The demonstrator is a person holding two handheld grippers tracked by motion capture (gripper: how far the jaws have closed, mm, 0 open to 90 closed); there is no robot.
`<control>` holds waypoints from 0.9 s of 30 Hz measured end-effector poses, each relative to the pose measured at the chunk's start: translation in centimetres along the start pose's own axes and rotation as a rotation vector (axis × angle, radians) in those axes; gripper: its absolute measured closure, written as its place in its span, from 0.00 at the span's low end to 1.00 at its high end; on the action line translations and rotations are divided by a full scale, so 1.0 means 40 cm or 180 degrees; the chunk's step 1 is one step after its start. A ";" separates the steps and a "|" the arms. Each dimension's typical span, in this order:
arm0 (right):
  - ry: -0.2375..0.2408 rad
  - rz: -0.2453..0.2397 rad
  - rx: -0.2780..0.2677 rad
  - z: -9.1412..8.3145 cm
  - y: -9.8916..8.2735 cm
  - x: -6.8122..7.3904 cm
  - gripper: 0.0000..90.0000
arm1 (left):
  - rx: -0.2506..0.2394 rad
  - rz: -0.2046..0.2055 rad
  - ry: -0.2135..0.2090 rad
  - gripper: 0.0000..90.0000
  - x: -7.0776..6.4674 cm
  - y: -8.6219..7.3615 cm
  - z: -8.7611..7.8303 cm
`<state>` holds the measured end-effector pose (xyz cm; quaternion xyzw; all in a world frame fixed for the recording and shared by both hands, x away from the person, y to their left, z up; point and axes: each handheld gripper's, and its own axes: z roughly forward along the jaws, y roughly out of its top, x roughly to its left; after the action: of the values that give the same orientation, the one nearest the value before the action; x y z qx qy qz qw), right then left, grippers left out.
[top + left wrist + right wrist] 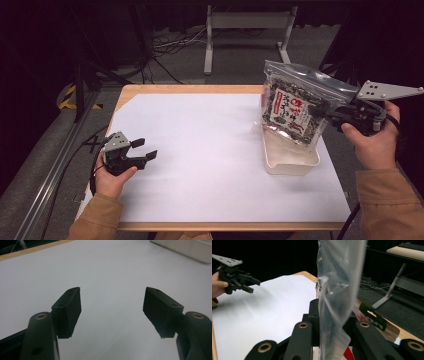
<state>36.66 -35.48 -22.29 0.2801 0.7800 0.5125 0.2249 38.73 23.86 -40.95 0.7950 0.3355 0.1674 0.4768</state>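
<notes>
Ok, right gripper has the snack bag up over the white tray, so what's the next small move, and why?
Probably lower the snack bag straight into the white tray: the right gripper holds it by one edge directly above, and the left gripper waits open, far off.

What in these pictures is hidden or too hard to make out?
- Inside of the white tray, high view: the hanging snack bag covers most of it.
- Print on the snack bag, high view: too small to read.
- Snack bag, right gripper view: seen edge-on, its top cut off by the frame.
- White tray, left gripper view: cut off at the top corner.
</notes>
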 end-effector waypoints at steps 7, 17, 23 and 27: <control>-0.0130 0.0153 0.0019 -0.001 -0.019 -0.015 0.84 | 0.0004 -0.0004 -0.0007 0.35 -0.001 0.001 -0.002; -0.0284 0.0268 0.0112 -0.003 -0.044 -0.024 0.84 | 0.0006 -0.0004 0.0004 0.35 -0.002 0.001 -0.001; -0.0308 0.0258 0.0132 0.002 -0.056 -0.022 0.84 | 0.0005 -0.0010 0.0000 0.35 -0.002 0.001 -0.002; -0.0343 0.0240 0.0196 0.007 -0.063 -0.018 0.84 | 0.0010 -0.0018 0.0001 0.34 -0.001 0.001 -0.002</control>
<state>36.84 -36.57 -24.69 0.3433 0.7710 0.4805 0.2383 38.65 23.86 -40.87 0.7948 0.3381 0.1657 0.4760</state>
